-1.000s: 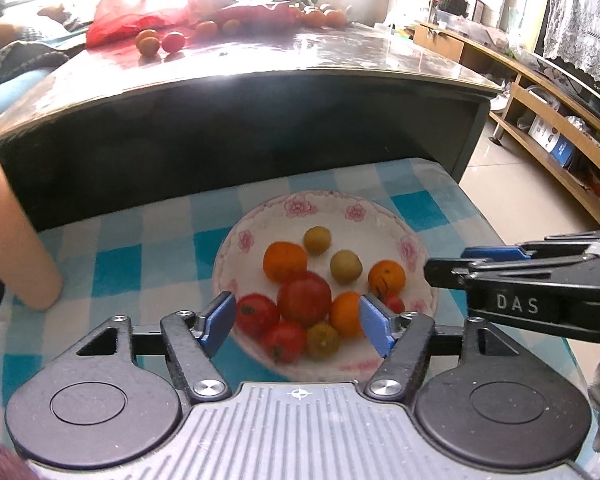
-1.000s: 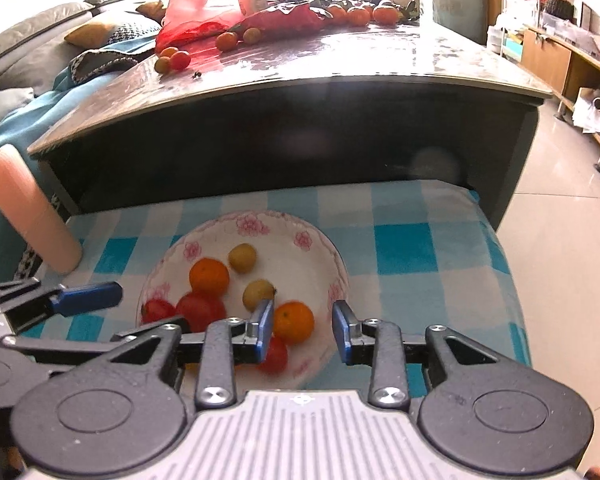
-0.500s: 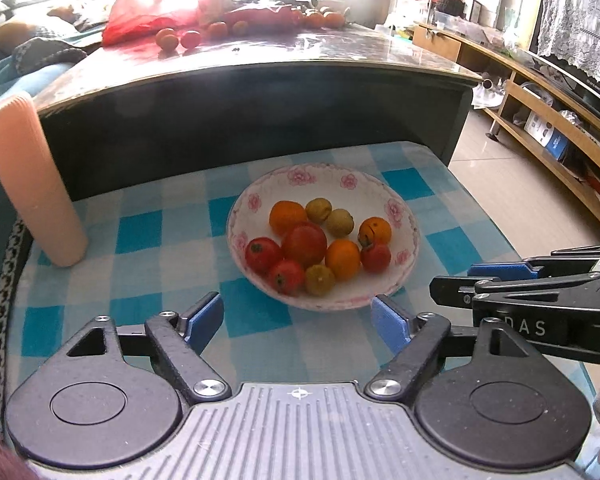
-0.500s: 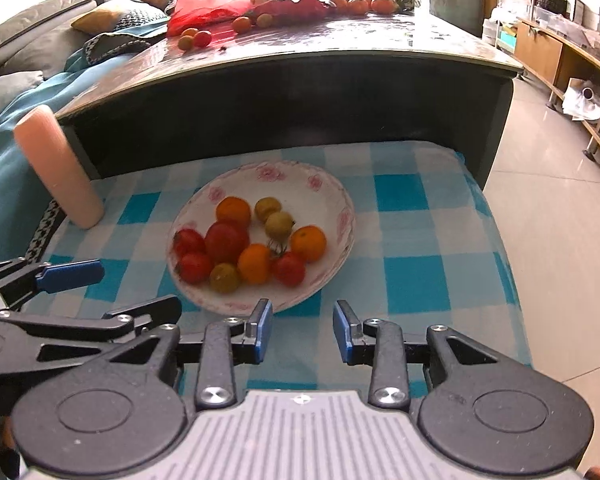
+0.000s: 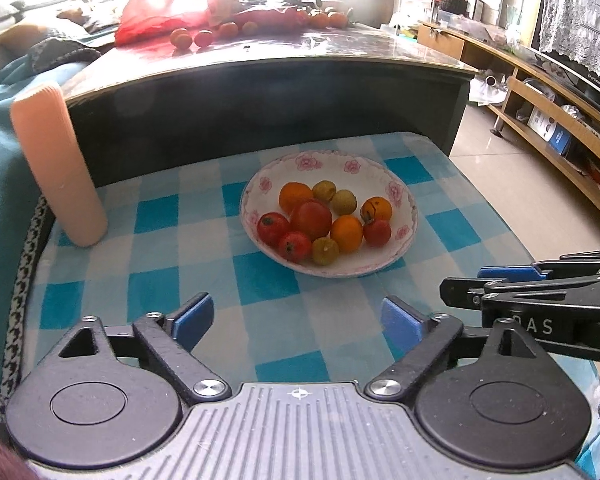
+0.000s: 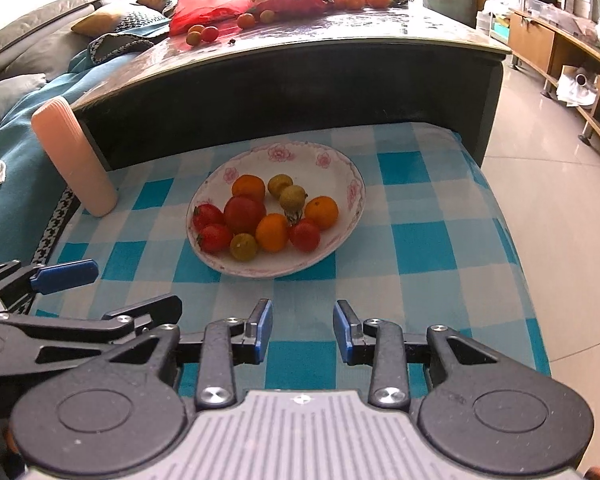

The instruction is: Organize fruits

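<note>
Fruits (image 5: pixel 324 220) lie heaped in a floral-rimmed bowl (image 5: pixel 410 204) on the blue-checked cloth (image 5: pixel 156 248) of the low surface: red tomatoes, oranges and small yellow-green fruits, all touching. They are judged light, round, smooth and apt to roll; the tomatoes are soft-skinned and bruise easily, so each is best taken across its widest part with gentle pressure. The left gripper (image 5: pixel 298 316) is near the bowl, its jaws opening with nothing between them. The right gripper (image 6: pixel 301 330) has its jaws narrowly parted and empty. The left wrist view alone shows the wooden shelving (image 5: pixel 556 120) at right. The right wrist view alone shows the grey sofa cushions (image 6: pixel 52 12), and shows more clearly the green stalk (image 6: pixel 293 215) on one tomato. Both show further fruit on the dark table (image 6: pixel 300 32) behind.
</note>
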